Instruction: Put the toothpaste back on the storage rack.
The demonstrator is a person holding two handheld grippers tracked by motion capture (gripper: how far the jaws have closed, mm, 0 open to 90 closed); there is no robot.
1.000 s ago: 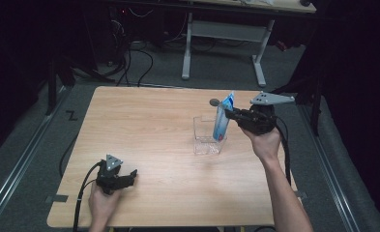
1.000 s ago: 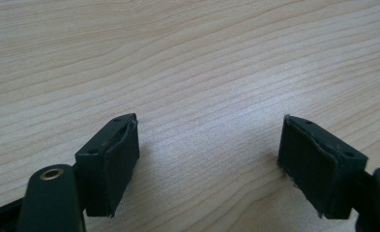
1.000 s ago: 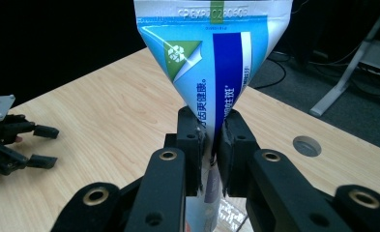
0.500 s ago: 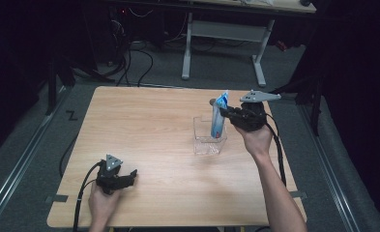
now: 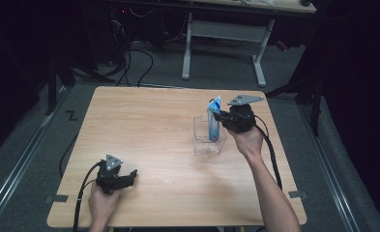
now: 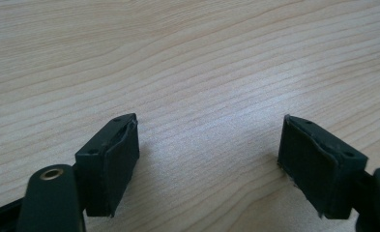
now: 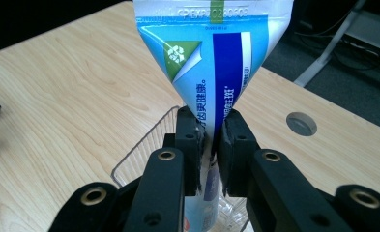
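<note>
A blue and white toothpaste tube [image 5: 213, 119] [image 7: 211, 63] stands upright with its lower end inside a clear plastic cup [image 5: 209, 136] [image 7: 146, 145] at the table's right middle. My right gripper [image 5: 222, 118] [image 7: 211, 140] is shut on the tube, squeezing it flat just below the crimped top. My left gripper [image 5: 127, 178] [image 6: 209, 159] rests open near the front left of the wooden table [image 5: 144, 125], its pads [image 6: 122, 152] wide apart with bare wood between them.
A round cable hole [image 7: 301, 123] lies in the tabletop beyond the cup. A white-legged desk [image 5: 224, 41] stands past the far edge, with cables on the floor. Tape marks [image 5: 56, 198] sit on the floor by the front corners.
My right gripper has lowered the tube toward the left and down, turning it upright into the cup. The left gripper has stayed put.
</note>
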